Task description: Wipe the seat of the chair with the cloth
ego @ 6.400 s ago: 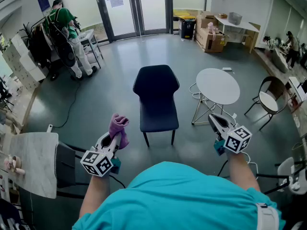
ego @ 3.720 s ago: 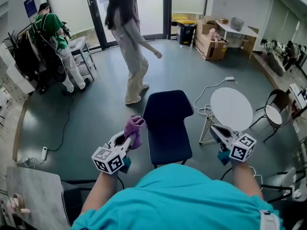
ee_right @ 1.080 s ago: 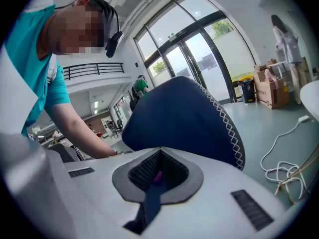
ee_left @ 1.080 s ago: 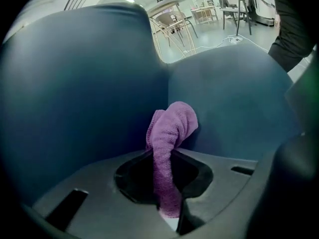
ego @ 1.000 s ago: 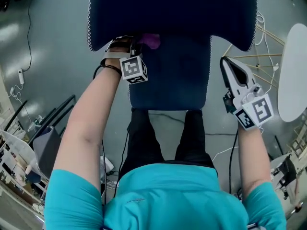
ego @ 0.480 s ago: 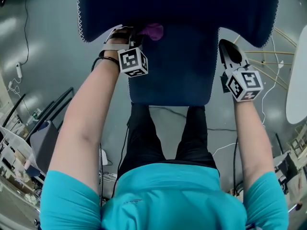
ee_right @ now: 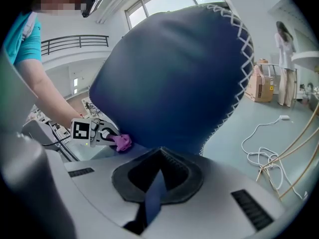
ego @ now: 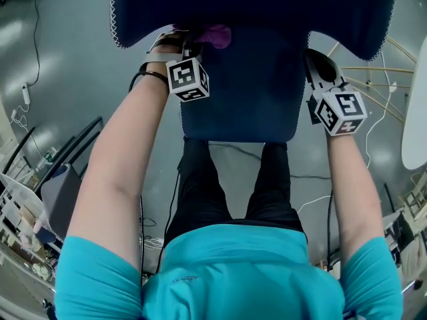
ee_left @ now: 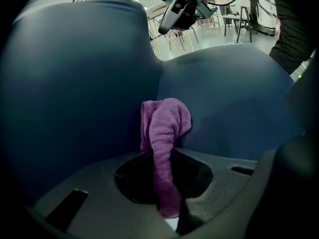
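Now, arms outstretched: left gripper [ego: 192, 45] clamps cloth [ego: 217, 37] on seat [ego: 247, 95]; right gripper [ego: 319, 62] jaws together.

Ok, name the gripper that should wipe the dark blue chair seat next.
Left. The left gripper is shut on the purple cloth, which touches the dark blue chair seat; the right gripper holds no cloth.

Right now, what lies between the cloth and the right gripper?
Between the cloth and the right gripper, only bare chair seat; the head view shows it.
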A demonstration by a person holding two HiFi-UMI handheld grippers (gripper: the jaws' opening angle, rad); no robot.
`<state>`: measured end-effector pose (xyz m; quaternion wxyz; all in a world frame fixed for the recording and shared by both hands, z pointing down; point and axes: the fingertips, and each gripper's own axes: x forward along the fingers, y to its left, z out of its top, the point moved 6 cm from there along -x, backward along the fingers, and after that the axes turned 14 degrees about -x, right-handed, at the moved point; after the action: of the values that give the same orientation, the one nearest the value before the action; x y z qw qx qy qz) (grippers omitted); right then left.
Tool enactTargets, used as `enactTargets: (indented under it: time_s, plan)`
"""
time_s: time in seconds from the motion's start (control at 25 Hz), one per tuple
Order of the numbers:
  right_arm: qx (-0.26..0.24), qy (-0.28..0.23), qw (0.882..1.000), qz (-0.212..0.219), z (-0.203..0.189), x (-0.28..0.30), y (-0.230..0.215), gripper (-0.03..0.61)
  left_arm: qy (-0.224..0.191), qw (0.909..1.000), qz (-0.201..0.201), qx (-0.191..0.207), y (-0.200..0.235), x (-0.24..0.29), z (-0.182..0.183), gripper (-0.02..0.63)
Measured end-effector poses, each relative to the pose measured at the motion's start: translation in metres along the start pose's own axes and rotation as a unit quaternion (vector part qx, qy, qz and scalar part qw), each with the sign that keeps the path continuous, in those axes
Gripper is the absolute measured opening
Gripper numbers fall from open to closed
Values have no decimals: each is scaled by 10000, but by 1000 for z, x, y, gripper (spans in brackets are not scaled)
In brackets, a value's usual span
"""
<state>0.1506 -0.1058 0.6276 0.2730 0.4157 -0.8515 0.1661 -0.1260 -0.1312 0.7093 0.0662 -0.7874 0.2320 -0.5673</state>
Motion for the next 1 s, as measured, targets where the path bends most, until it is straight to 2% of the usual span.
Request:
enactTargets:
  time_s: [0.52, 1.0]
  plan:
    - [-39, 22, 9999, 108, 2, -7, 14, -9, 37, 9998, -162, 58, -19, -13, -4, 49]
    - [-52, -17, 10000, 71, 2, -12, 24, -9, 47, 9997, -250, -60, -42, -26, -14, 49]
